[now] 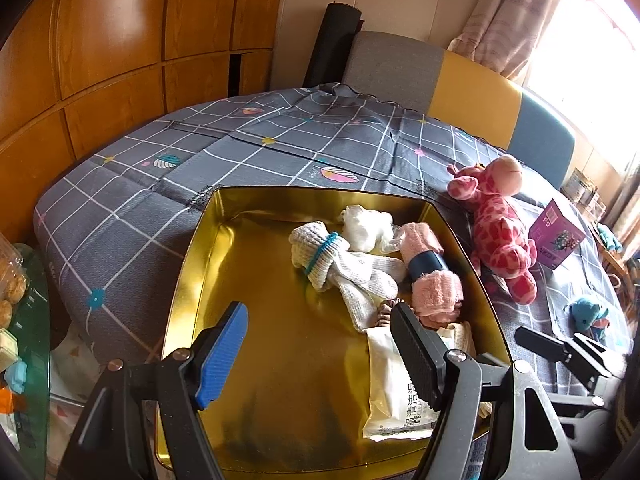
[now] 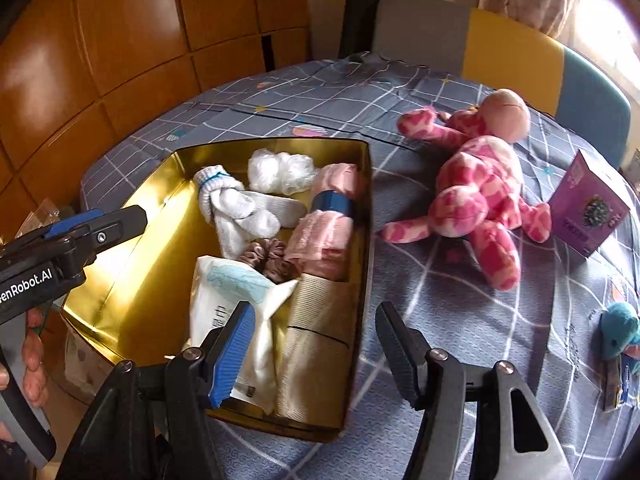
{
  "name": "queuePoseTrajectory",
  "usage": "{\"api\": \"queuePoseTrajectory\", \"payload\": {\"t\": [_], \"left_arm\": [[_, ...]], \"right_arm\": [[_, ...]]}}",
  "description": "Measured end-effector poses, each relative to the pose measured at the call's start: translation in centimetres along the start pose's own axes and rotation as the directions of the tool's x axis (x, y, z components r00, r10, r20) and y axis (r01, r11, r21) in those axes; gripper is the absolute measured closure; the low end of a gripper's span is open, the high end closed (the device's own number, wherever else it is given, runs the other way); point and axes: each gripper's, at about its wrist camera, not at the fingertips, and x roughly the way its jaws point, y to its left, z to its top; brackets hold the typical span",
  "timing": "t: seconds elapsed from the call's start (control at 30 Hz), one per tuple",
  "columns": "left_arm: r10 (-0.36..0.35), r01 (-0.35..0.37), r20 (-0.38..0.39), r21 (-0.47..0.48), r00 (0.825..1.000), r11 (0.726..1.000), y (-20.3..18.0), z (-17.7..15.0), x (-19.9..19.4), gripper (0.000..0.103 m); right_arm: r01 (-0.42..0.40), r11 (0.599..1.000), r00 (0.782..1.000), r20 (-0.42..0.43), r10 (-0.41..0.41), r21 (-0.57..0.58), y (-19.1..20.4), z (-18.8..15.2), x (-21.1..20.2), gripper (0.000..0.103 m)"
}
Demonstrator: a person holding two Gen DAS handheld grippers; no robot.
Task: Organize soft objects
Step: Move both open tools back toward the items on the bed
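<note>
A gold tin box [image 1: 188,252] [image 2: 120,264] sits on the checked cloth. It holds white socks [image 1: 340,268] [image 2: 236,208], a rolled pink towel [image 1: 428,268] [image 2: 332,208], a white plastic wad [image 1: 368,224] [image 2: 280,170], a brown scrunchie [image 2: 266,258], a wipes packet [image 1: 396,392] [image 2: 224,300] and beige cloth [image 2: 316,344]. A pink giraffe plush [image 1: 496,232] [image 2: 476,184] and a teal plush [image 1: 588,312] [image 2: 618,330] lie right of the box. My left gripper [image 1: 316,344] is open and empty over the box. My right gripper [image 2: 316,344] is open and empty over the box's right front wall.
A purple carton [image 1: 556,236] [image 2: 588,208] stands right of the giraffe. Grey, yellow and blue chair backs [image 1: 472,88] [image 2: 512,44] line the far table edge. Wooden cabinets [image 1: 100,48] fill the left. A glass side table with snacks [image 1: 16,300] is at the far left.
</note>
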Motion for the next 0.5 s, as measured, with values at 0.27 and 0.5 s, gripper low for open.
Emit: {"api": "queuePoseTrajectory", "payload": {"t": [0.27,0.5], "left_arm": [[-0.015,0.016,-0.015,0.034,1.000,0.999,-1.8,0.1,0.3,0.029],[-0.077,0.078,-0.011,0.126,0.997,0.989,-5.8,1.0,-0.4,0.029]], "right_arm": [[0.051,0.992,0.999,0.007,-0.052,0.113,-5.3,-1.6,-2.2,0.040],[0.120,0.965,0.993,-0.021,-0.118,0.232,-11.9,-4.2,-4.5,0.040]]}}
